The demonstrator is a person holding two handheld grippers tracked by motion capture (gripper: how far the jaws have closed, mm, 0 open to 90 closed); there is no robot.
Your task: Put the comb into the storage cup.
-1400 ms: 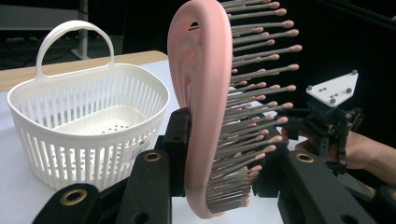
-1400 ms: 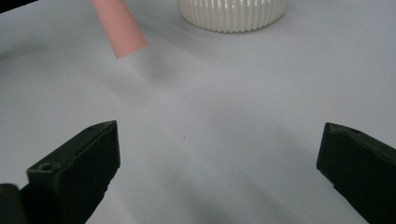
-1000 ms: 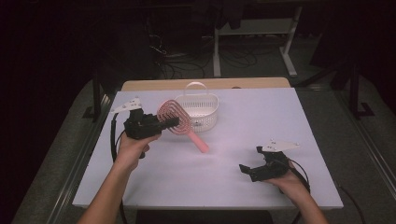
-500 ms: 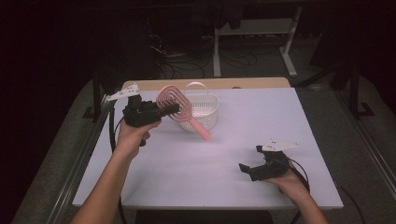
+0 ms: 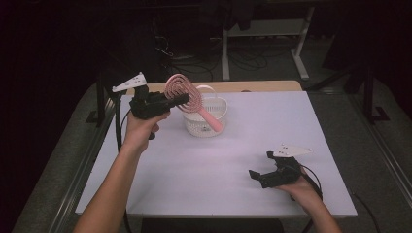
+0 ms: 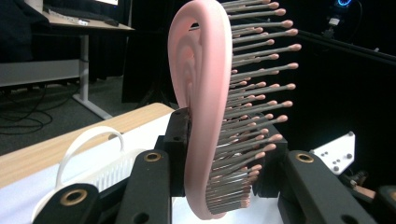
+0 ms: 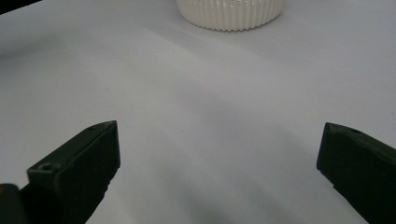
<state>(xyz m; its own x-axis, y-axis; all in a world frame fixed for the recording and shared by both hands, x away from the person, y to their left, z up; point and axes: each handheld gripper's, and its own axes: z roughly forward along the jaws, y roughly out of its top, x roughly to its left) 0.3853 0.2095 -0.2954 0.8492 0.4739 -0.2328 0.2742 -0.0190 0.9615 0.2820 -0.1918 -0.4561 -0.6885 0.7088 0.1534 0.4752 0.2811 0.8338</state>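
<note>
A person works at a bench [image 5: 272, 121] covered in smooth white sheet, holding a black two-jaw gripper in each hand.

The left gripper [image 5: 180, 98], at the far left and raised off the surface, has its fingers closed on a pink plastic hairbrush with an open, spiral-ribbed oval head [image 5: 183, 93]. The grip is on the head's edge. The brush hangs in the air beside and partly above a small white ribbed plastic basket with a hoop handle [image 5: 214, 127]; its straight pink handle slopes down to the right across the front of the basket.

In the left gripper view the brush head [image 6: 203, 116] stands on edge between the fingers [image 6: 180, 140], its rows of thin bristles with rounded pink tips pointing right.

The brush looks light and rigid, with glossy, possibly slippery plastic. The bristles should flex, so a pinch across them would feel springy; the solid rim or the handle seems the firmer place to hold.

The right gripper [image 5: 257, 174] rests low at the near right, well apart from the basket. In the right gripper view its fingers [image 7: 79, 161] stand wide with nothing between them, pointing over bare bench toward the basket's ribbed wall [image 7: 231, 14].
</note>
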